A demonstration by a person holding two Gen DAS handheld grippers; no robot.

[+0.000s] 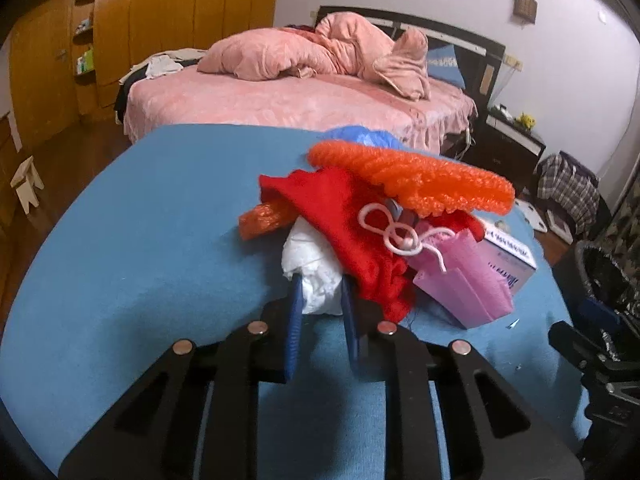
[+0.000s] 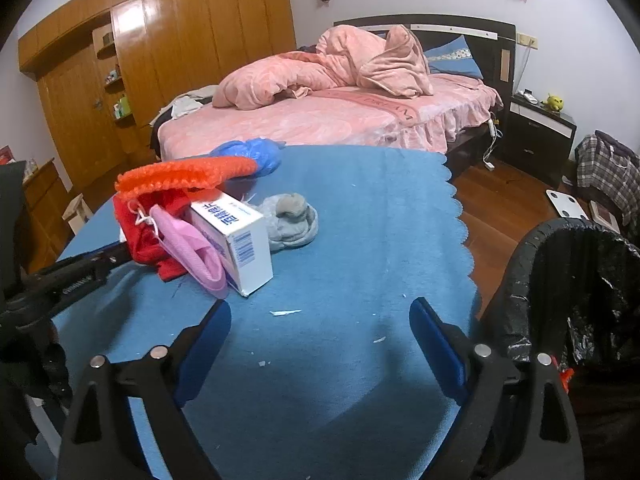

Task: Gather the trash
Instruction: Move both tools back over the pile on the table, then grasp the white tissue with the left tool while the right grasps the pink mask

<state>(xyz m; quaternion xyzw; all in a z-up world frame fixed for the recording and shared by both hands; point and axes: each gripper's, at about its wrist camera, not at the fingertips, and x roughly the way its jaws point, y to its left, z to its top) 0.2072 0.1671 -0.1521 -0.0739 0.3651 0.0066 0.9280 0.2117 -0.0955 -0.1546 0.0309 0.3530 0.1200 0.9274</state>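
Note:
A heap of trash lies on the blue table cloth (image 1: pixel 140 240). In the left wrist view my left gripper (image 1: pixel 320 286) is shut on a crumpled white tissue (image 1: pixel 310 268) at the heap's near edge. Over it lie a red cloth (image 1: pixel 344 216), orange bubble wrap (image 1: pixel 416 176), a pink paper bag (image 1: pixel 464 280) and a white carton (image 1: pixel 510 258). In the right wrist view my right gripper (image 2: pixel 320 320) is open and empty above the cloth (image 2: pixel 360 208), right of the carton (image 2: pixel 236 236) and a grey wad (image 2: pixel 290 216). The left gripper's arm (image 2: pixel 76 272) reaches in from the left.
A bin lined with a black bag (image 2: pixel 576 280) stands at the table's right edge, beside my right gripper. A blue plastic bag (image 2: pixel 252 154) lies at the cloth's far edge. Small paper scraps (image 2: pixel 285 312) dot the cloth. A pink bed (image 2: pixel 340 112) stands behind.

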